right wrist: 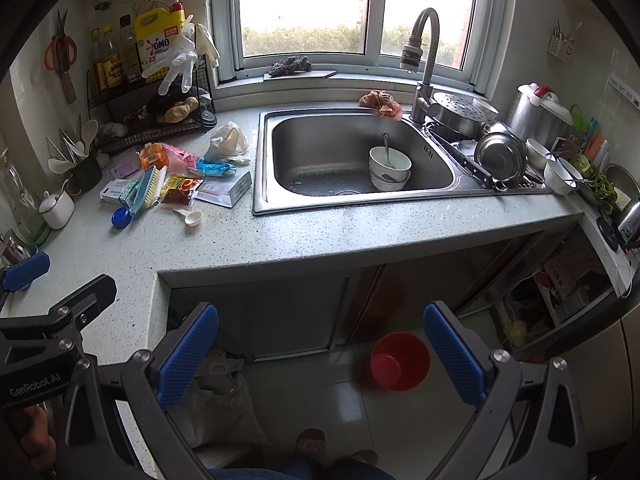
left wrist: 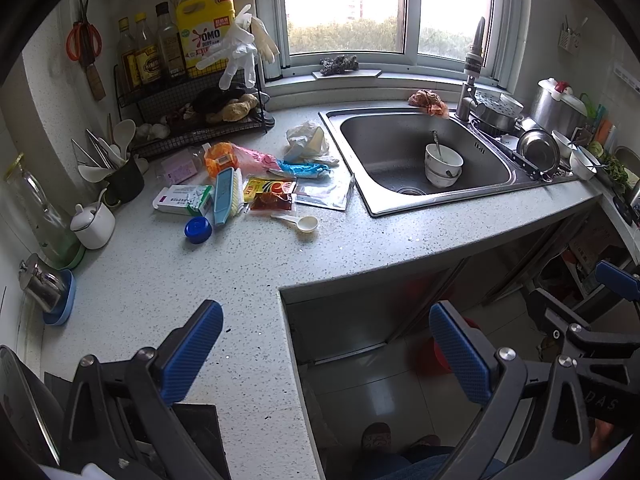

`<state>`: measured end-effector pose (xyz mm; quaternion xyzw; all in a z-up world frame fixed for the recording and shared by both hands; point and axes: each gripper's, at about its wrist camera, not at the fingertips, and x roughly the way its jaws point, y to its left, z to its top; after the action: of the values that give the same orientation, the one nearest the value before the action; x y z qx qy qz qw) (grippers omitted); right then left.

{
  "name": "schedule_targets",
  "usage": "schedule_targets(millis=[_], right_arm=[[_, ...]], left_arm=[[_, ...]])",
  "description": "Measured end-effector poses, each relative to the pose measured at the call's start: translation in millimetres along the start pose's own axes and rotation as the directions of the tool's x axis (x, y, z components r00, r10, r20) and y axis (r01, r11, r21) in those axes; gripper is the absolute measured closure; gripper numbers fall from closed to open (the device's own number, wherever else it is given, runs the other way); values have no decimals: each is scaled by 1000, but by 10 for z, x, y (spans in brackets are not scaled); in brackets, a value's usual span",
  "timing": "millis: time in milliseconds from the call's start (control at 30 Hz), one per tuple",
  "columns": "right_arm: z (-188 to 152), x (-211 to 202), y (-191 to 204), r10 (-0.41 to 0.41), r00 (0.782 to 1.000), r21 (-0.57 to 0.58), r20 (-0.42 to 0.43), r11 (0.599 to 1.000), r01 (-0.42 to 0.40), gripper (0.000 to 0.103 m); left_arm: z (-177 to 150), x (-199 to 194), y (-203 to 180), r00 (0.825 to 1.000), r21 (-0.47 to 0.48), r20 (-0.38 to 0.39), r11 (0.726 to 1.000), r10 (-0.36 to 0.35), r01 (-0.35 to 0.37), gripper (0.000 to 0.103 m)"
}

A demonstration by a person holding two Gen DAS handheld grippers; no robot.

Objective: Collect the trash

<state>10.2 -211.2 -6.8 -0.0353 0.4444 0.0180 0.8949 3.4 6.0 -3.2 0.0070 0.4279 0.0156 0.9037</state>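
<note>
Both my grippers hang empty, jaws spread wide. My left gripper [left wrist: 326,354] sits over the near corner of the worktop [left wrist: 240,272], one finger above the stone and the other past its edge. My right gripper [right wrist: 320,356] is out over the floor, in front of the cabinet under the sink [right wrist: 340,160]; a red bin [right wrist: 400,360] stands on the tiles between its fingers, and a white bag [right wrist: 218,400] slumps by the cabinet corner.

The trash lies well ahead of me, heaped on the worktop left of the sink: a crumpled white bag [left wrist: 306,140] nearest the basin, a blue wrapper [left wrist: 302,169], a pink wrapper [left wrist: 254,157], an orange packet [left wrist: 219,159], a red-and-yellow sachet [left wrist: 270,194], a silver pouch [left wrist: 324,194] touching the sink rim, and a green-and-white box [left wrist: 182,199]. A blue brush [left wrist: 226,194] lies among them, with a blue cap [left wrist: 198,230] and a white scoop [left wrist: 300,224] just in front. Two stacked bowls [left wrist: 442,164] with a spoon sit in the sink.
</note>
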Motion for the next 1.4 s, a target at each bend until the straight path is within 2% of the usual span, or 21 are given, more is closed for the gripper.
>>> schedule_targets(millis=[567, 833, 1200, 1400], right_arm=[[9, 29, -14, -10, 1000, -4, -9, 1000, 10, 0], [78, 5, -33, -21, 1000, -8, 4, 1000, 21, 0], [486, 122, 136, 60, 997, -87, 58, 995, -54, 0], [796, 254, 362, 126, 988, -178, 89, 978, -109, 0]], left_arm=[[-21, 56, -21, 1000, 4, -8, 1000, -11, 11, 0], [69, 48, -46, 1000, 1, 3, 1000, -18, 18, 0], [416, 11, 174, 997, -64, 40, 996, 67, -64, 0], [609, 110, 482, 993, -176, 32, 978, 117, -110, 0]])
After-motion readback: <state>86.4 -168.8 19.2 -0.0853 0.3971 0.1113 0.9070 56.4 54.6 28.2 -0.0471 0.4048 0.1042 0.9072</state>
